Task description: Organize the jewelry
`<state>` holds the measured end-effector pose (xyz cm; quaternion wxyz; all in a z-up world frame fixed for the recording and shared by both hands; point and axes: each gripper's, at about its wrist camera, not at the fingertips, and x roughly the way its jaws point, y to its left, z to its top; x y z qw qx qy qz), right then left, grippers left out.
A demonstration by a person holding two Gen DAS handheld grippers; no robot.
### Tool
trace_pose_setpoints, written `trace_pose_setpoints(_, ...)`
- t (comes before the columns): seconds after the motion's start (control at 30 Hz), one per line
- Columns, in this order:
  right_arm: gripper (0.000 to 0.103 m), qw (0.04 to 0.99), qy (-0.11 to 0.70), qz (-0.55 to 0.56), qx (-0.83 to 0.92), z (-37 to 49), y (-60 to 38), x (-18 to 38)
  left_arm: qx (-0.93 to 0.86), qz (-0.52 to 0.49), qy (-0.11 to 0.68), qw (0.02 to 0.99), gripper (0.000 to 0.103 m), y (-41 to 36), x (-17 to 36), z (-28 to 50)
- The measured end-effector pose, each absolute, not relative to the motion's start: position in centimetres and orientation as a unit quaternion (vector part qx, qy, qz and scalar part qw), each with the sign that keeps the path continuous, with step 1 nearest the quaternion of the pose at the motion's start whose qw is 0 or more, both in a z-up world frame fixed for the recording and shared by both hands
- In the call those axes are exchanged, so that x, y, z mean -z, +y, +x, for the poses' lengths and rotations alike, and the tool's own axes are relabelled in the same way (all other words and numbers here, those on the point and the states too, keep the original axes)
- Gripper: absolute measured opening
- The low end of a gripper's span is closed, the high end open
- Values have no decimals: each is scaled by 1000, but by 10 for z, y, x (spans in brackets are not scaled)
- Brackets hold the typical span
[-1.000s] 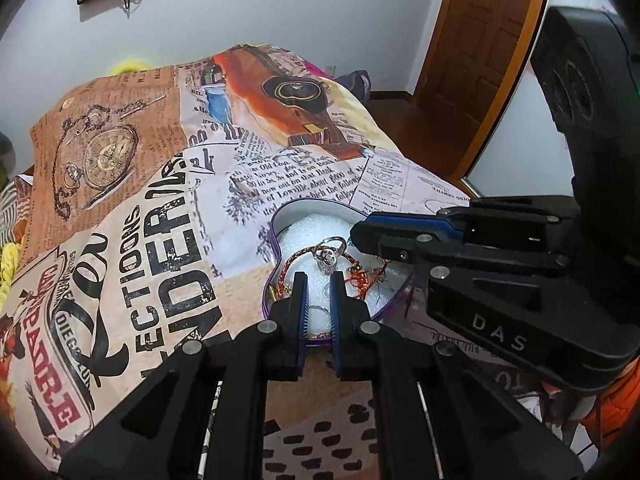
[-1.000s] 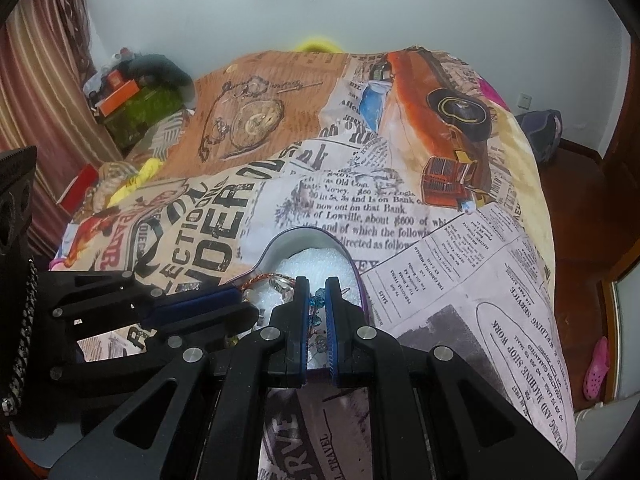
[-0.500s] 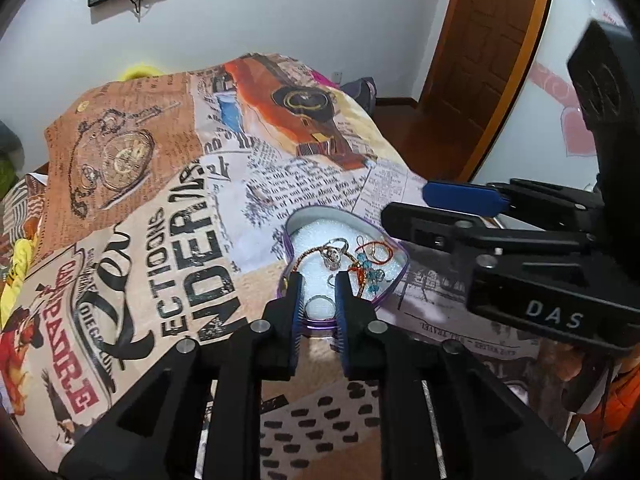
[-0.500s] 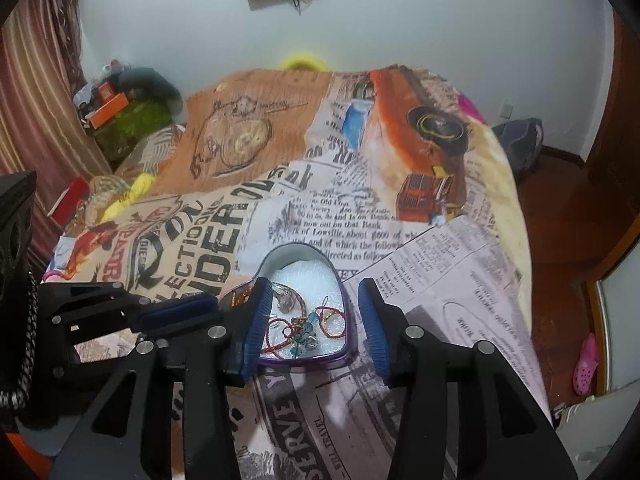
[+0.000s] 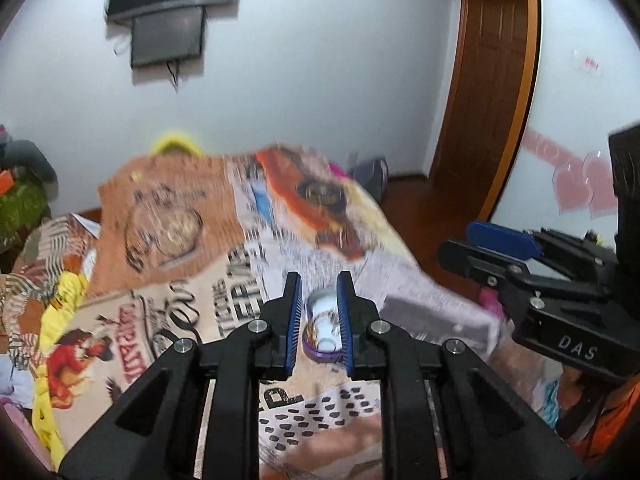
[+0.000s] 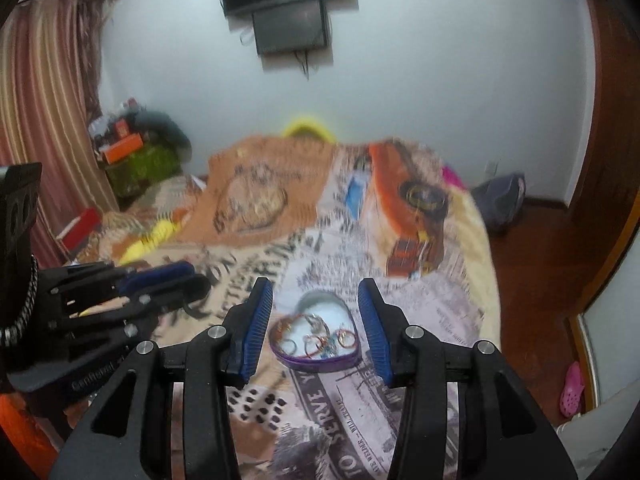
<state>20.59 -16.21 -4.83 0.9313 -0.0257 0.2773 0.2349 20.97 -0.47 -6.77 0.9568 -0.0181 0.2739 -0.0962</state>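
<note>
A purple heart-shaped tin (image 6: 316, 360) with white foam lining lies on the printed bedspread (image 6: 400, 288). Several rings and bracelets (image 6: 324, 340) lie inside it. My right gripper (image 6: 316, 328) is open and empty, raised well above the tin, which shows between its blue pads. My left gripper (image 5: 318, 318) is open a little and empty, also raised; the tin (image 5: 322, 350) shows in the gap between its fingers. The right gripper shows at the right of the left wrist view (image 5: 520, 256), and the left gripper shows at the left of the right wrist view (image 6: 160, 284).
The bed fills the middle; its right edge drops to a wooden floor (image 6: 532, 264). A wooden door (image 5: 488, 80) stands at the right. A screen (image 6: 288, 4) hangs on the white wall. Clutter (image 6: 136, 152) and a striped curtain (image 6: 44, 112) are at the far left.
Both grippers have pulled up and back from the tin, which now looks smaller. The right gripper opened and left jewelry in the tin; the left gripper's jaws have parted slightly.
</note>
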Motion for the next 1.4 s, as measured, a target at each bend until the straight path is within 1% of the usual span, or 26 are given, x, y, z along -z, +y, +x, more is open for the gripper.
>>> trace_pose_setpoints(0.13, 41, 948, 214, -25, -233, 169, -166, 12, 89, -11, 210, 974, 16, -3, 29, 168)
trace_pose_setpoints(0.17, 41, 952, 197, -22, -232, 160, -168, 3, 86, -7, 190, 978, 18, -4, 18, 153)
trace_pose_setpoints(0.23, 41, 959, 165, -17, -231, 141, -171, -13, 82, -2, 162, 983, 30, -5, 6, 133)
trace_pose_setpoints(0.27, 41, 962, 144, -11, -231, 127, -174, -24, 77, 0, 146, 986, 41, -6, -1, 122)
trace_pose_setpoints(0.3, 41, 964, 128, -7, -231, 117, -176, -31, 73, 0, 133, 988, 49, -6, -6, 113)
trace_pose_setpoints(0.37, 41, 967, 103, -1, -232, 100, -178, -42, 67, 3, 105, 992, 53, -8, -16, 92)
trace_pose_setpoints(0.43, 41, 970, 78, 4, -229, 84, -181, -50, 53, 9, 81, 995, 63, -9, -24, 72)
trace_pose_setpoints(0.47, 41, 972, 67, 7, -227, 77, -182, -53, 45, 10, 67, 997, 72, -9, -26, 62)
trace_pose_setpoints(0.5, 42, 973, 59, 10, -225, 71, -184, -54, 39, 10, 55, 998, 83, -9, -28, 56)
trace_pose_setpoints(0.53, 44, 974, 52, 14, -222, 65, -186, -55, 31, 9, 43, 999, 88, -8, -29, 48)
trace_pose_setpoints(0.57, 52, 975, 45, 18, -217, 61, -187, -55, 22, 5, 27, 999, 94, -8, -30, 38)
trace_pose_setpoints(0.6, 63, 977, 38, 23, -208, 55, -189, -55, 17, 3, 19, 1000, 95, -7, -30, 32)
trace_pose_setpoints(0.7, 81, 982, 33, 30, -185, 51, -189, -50, 12, 0, 12, 1000, 98, -7, -29, 22)
trace_pose_setpoints(0.77, 84, 983, 36, 27, -175, 49, -188, -48, 6, 3, 14, 1000, 98, -7, -28, 19)
trace_pose_setpoints(0.83, 85, 986, 38, 18, -164, 44, -185, -47, 2, 7, 13, 1000, 98, -8, -26, 16)
trace_pose_setpoints(0.93, 96, 988, 35, 10, -151, 36, -184, -46, 0, 8, 18, 1000, 98, -10, -22, 13)
trace_pose_setpoints(0.97, 97, 988, 33, 7, -152, 35, -183, -46, 1, 8, 19, 1000, 98, -10, -21, 14)
trace_pose_setpoints(1.4, 97, 987, 37, -2, -154, 25, -189, -44, -4, 15, 30, 999, 98, -15, -12, 13)
